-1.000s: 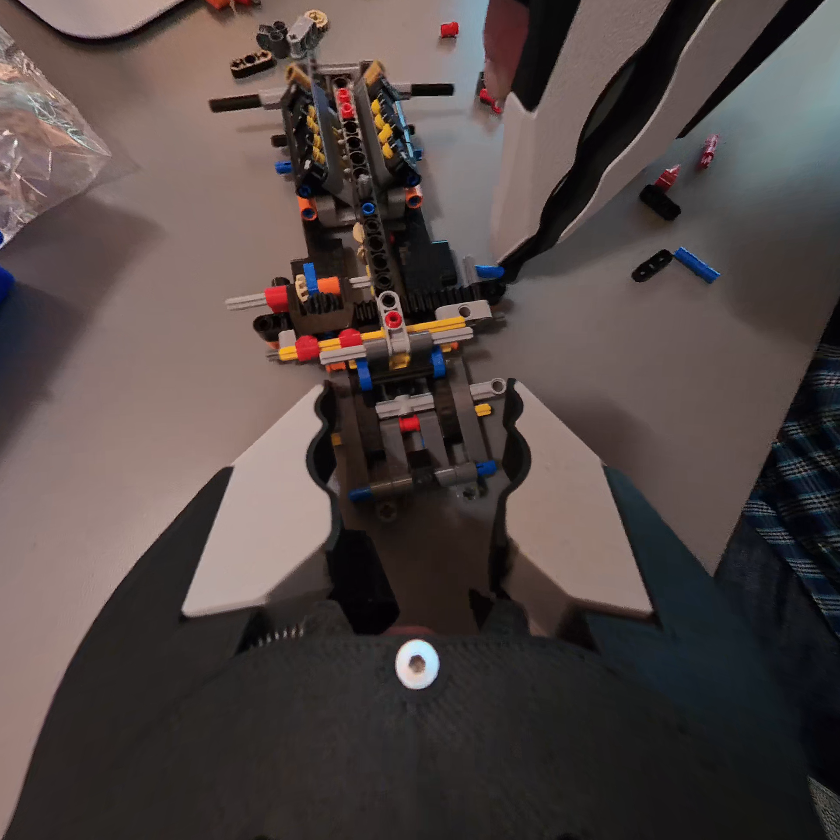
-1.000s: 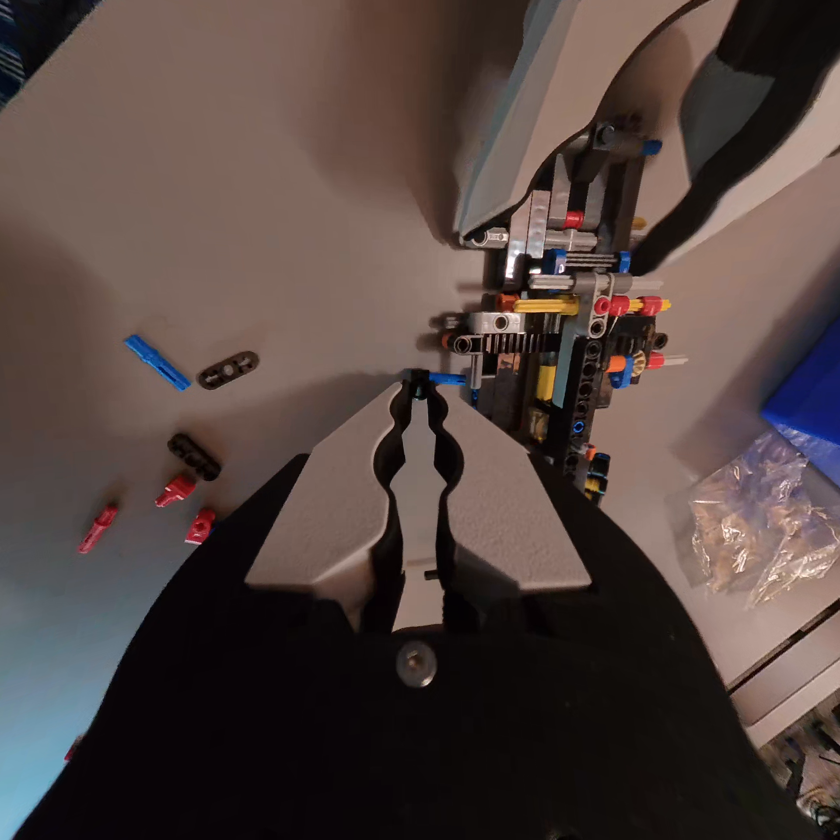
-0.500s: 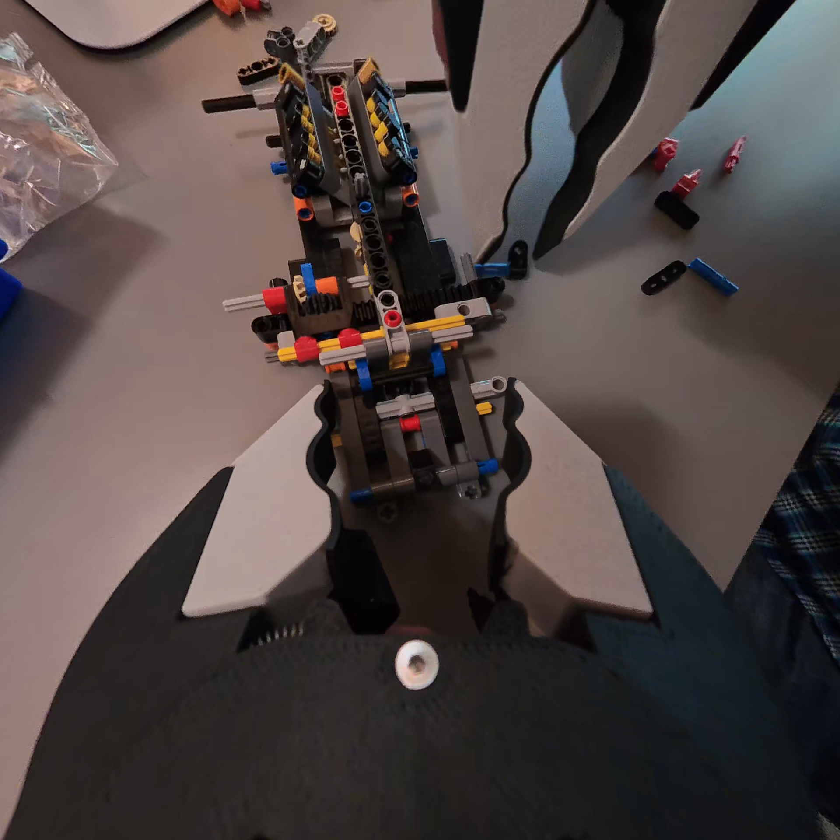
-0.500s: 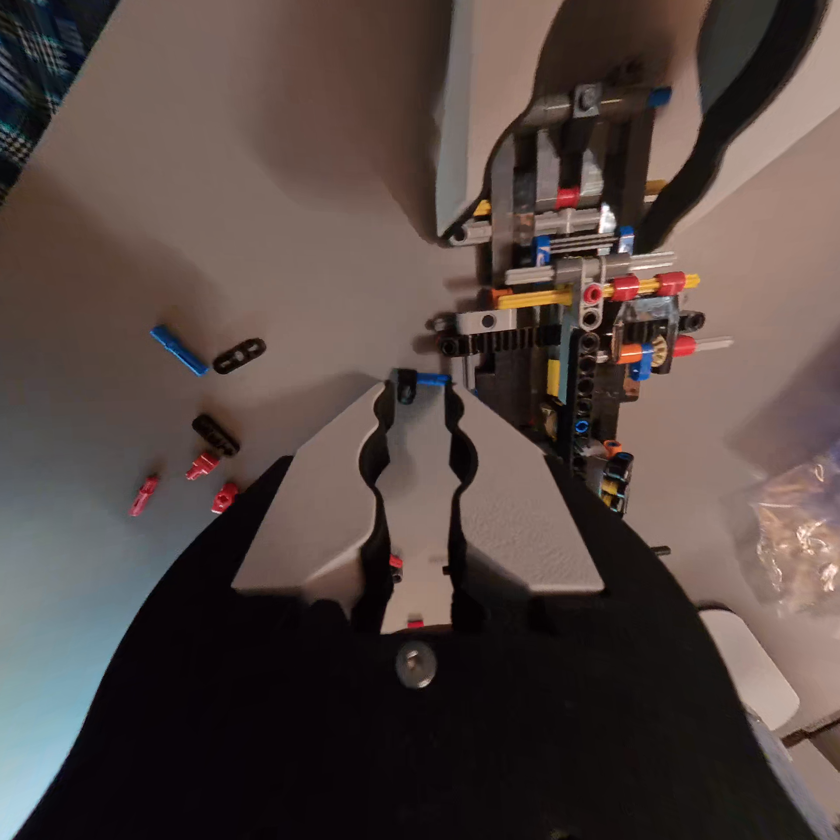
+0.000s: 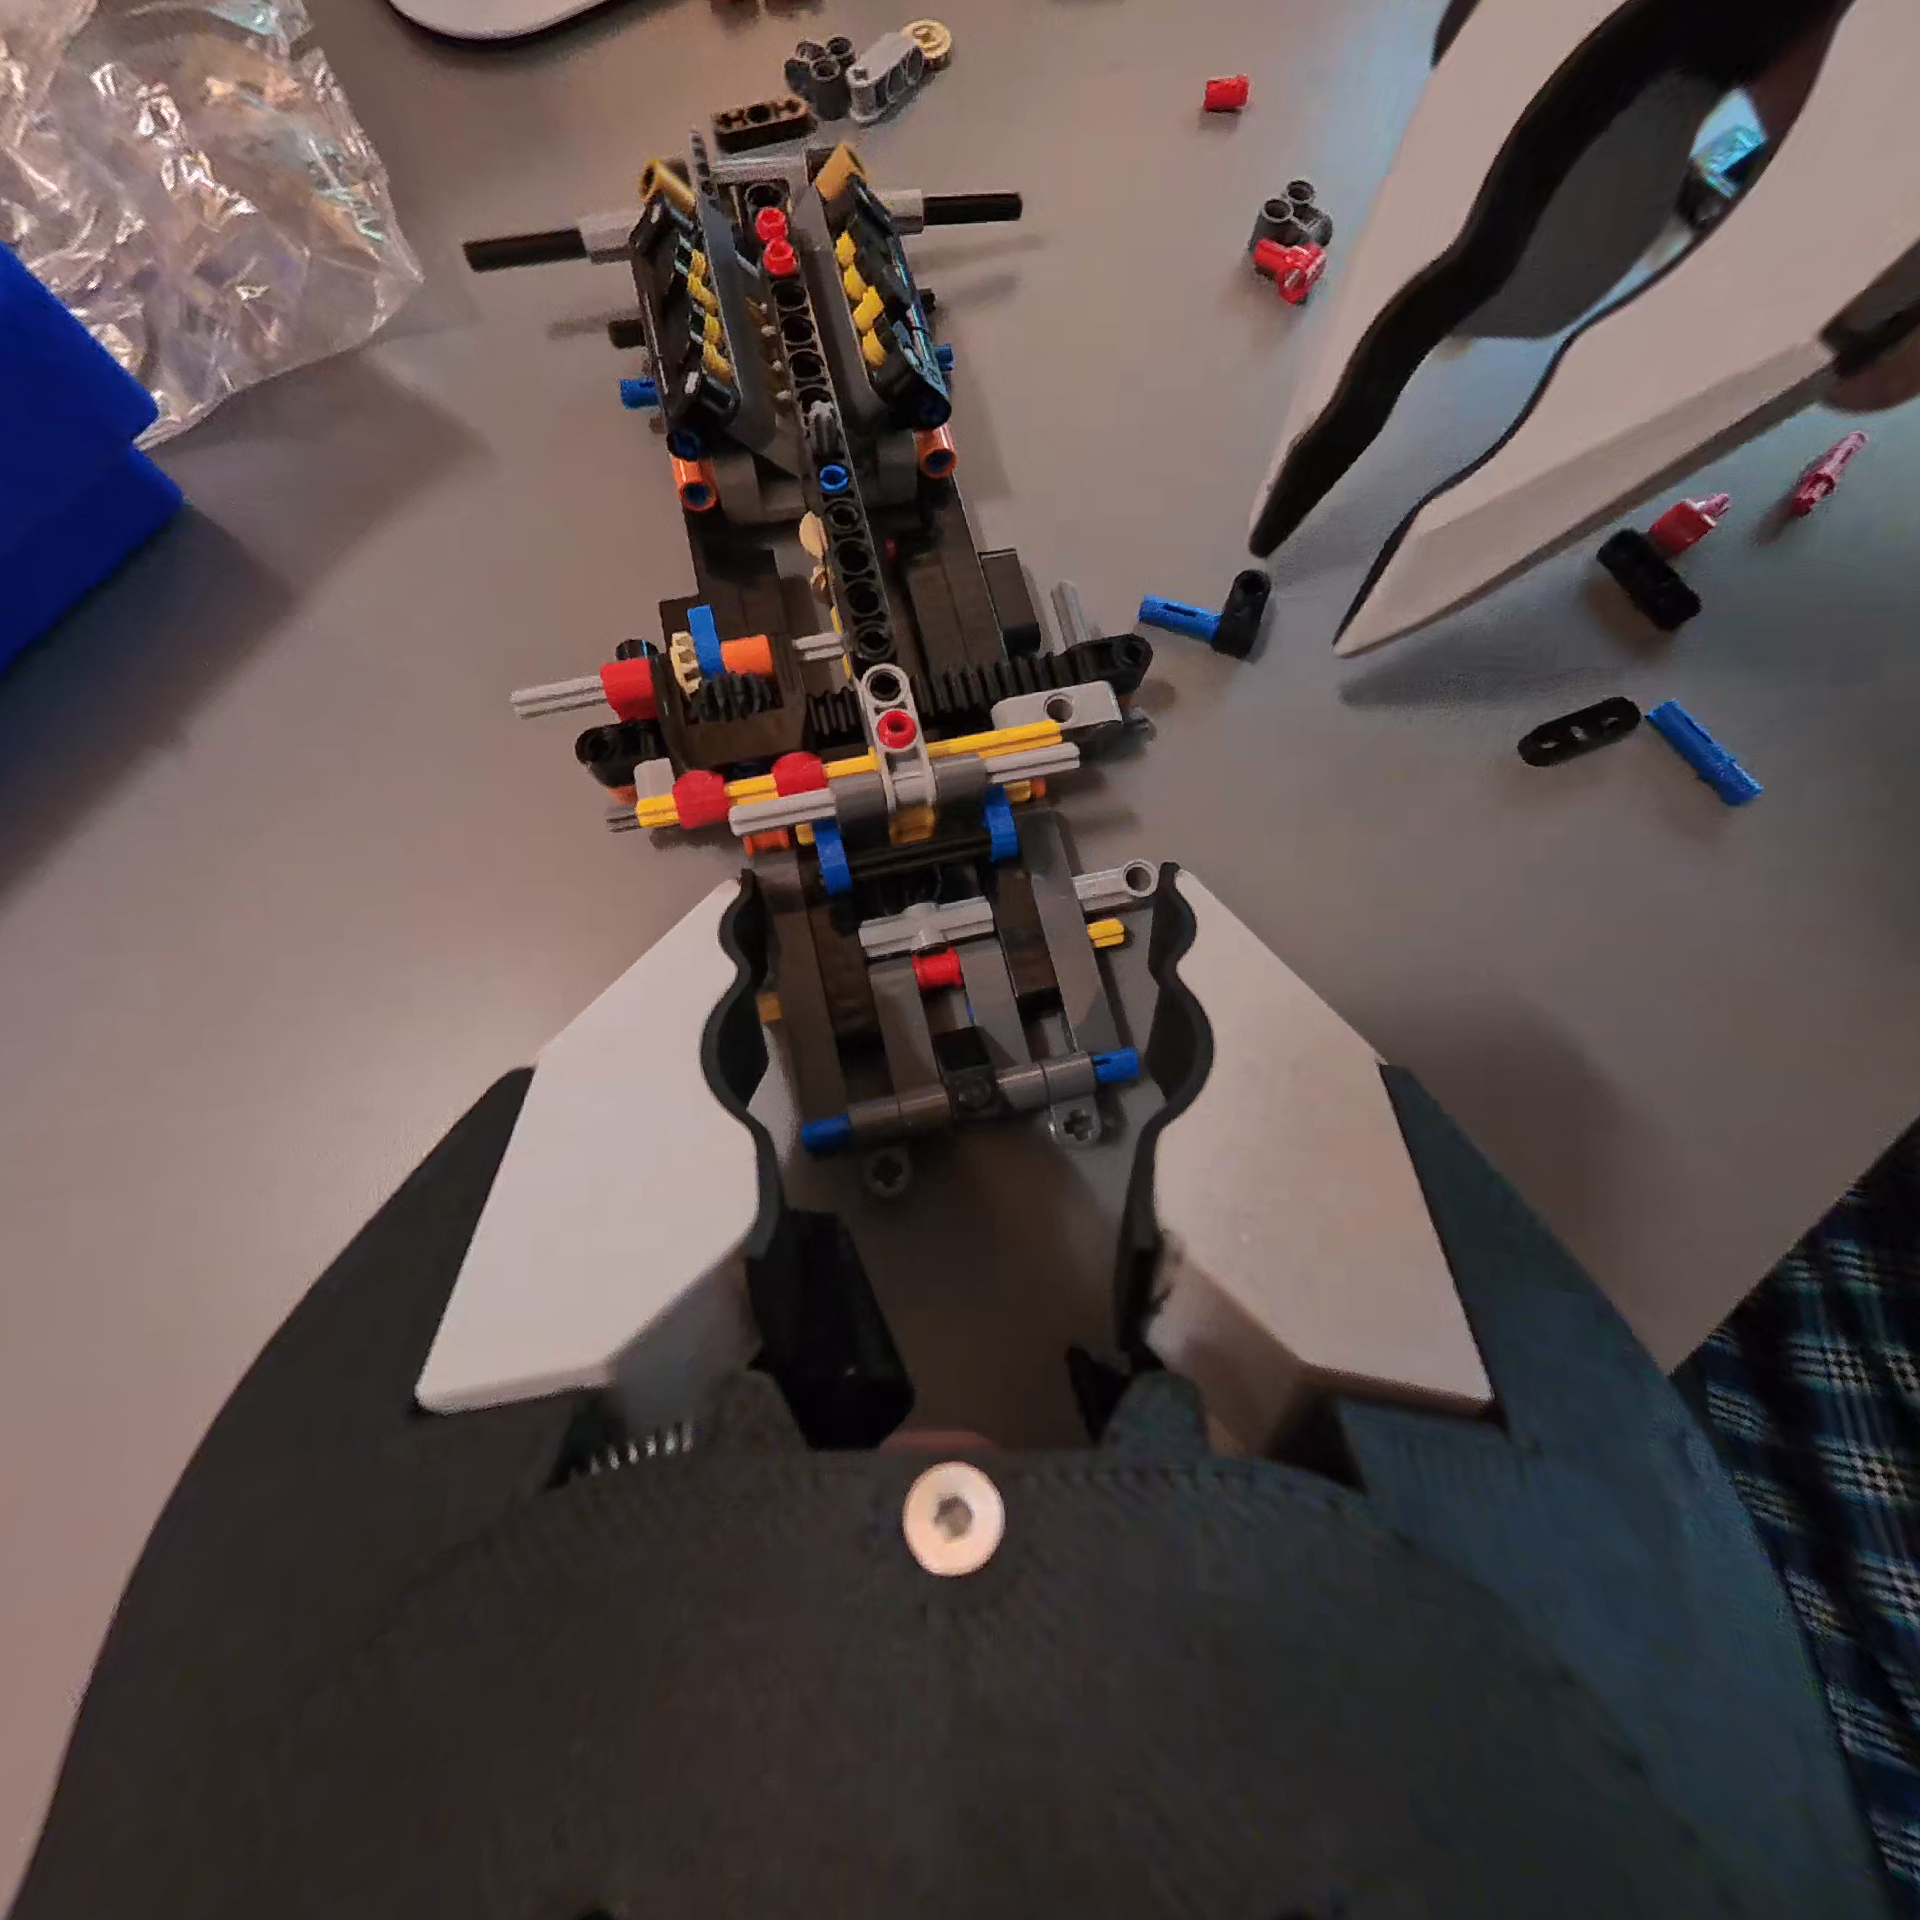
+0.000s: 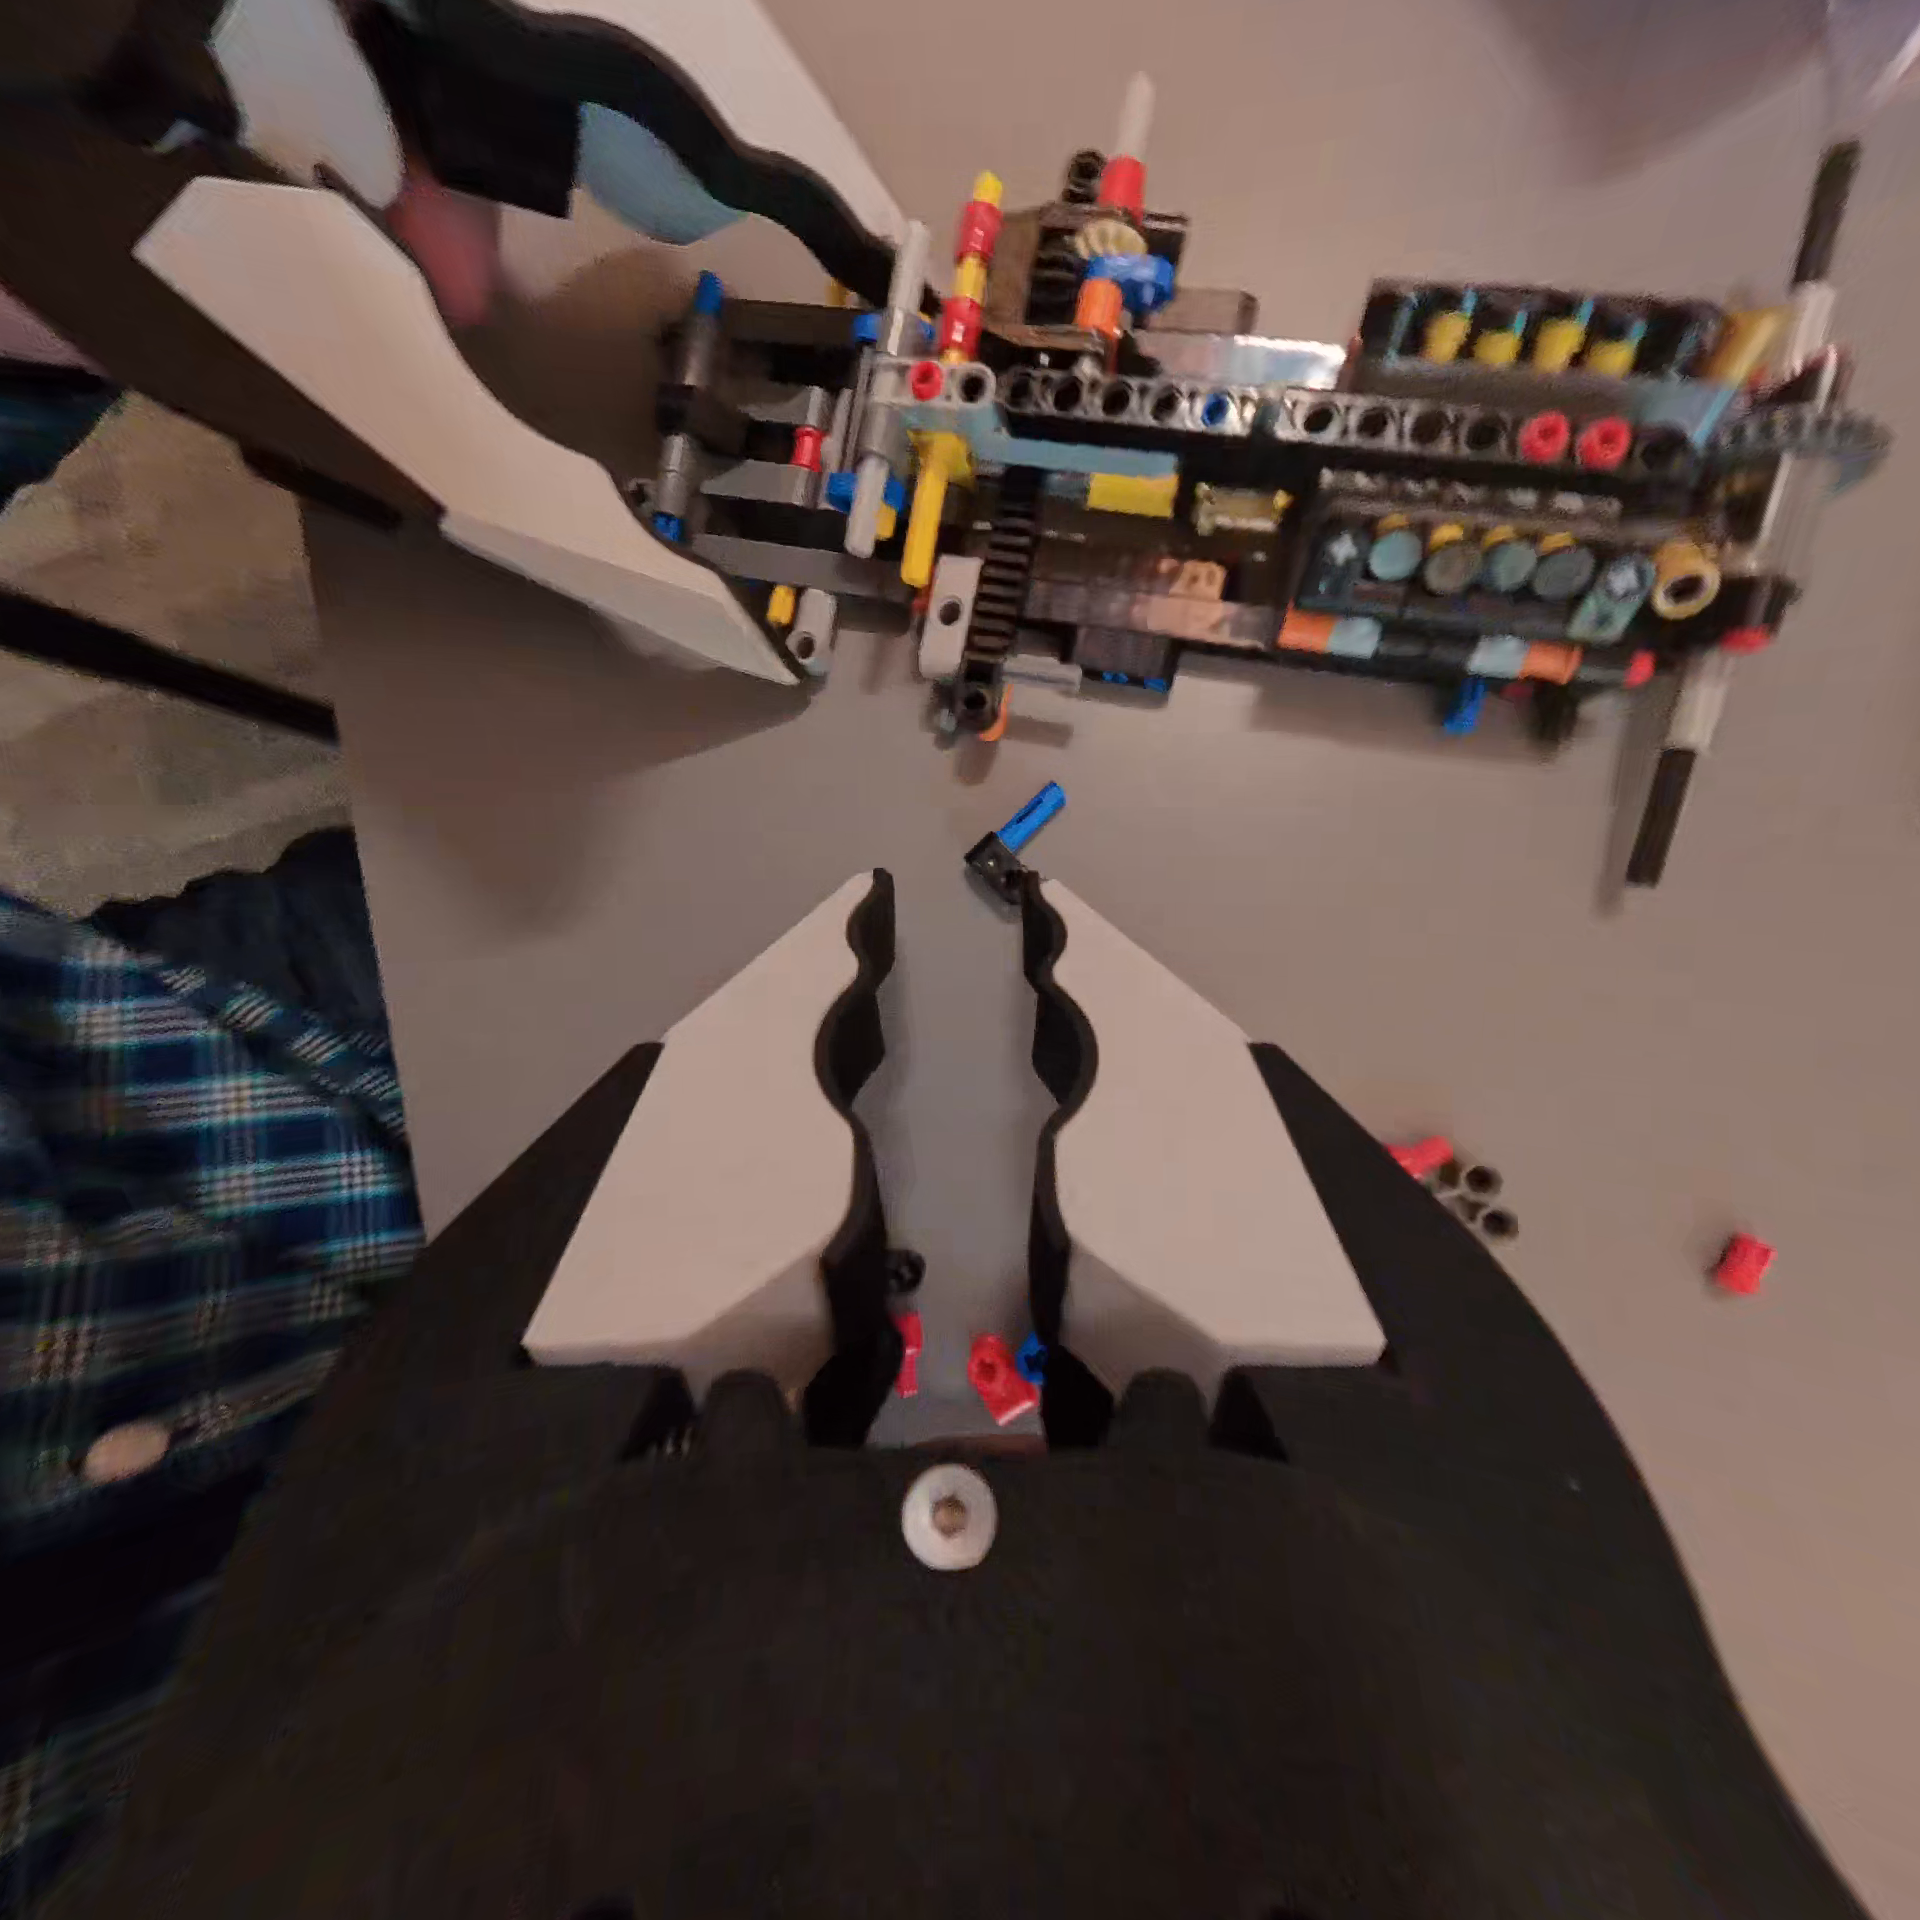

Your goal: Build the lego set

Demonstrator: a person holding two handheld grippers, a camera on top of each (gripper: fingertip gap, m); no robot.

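Observation:
A long lego chassis (image 5: pixel 831 499) of black, grey, yellow and red parts lies on the grey table (image 5: pixel 312 935). My left gripper (image 5: pixel 956 894) is shut on its near end, one finger on each side. The chassis also shows in the right wrist view (image 6: pixel 1143 416), with the left gripper's fingers (image 6: pixel 582 520) at its left end. My right gripper (image 6: pixel 956 888) is open and empty, low over the table beside the chassis. A small black connector with a blue pin (image 6: pixel 1013 836) lies just past its right fingertip, apart from the chassis. It also shows in the left wrist view (image 5: pixel 1210 613).
Loose pieces lie right of the chassis: a black beam (image 5: pixel 1579 732), a blue pin (image 5: pixel 1704 753), red pins (image 5: pixel 1683 525), a red and grey connector (image 5: pixel 1288 244). A clear plastic bag (image 5: pixel 197 197) and a blue box (image 5: pixel 52 447) are left. The table edge and plaid fabric (image 5: pixel 1818 1455) are right.
My right gripper opened and let go of the black connector with the blue pin, which now lies on the table. The gripper drew back from the chassis and turned. My left gripper kept its hold.

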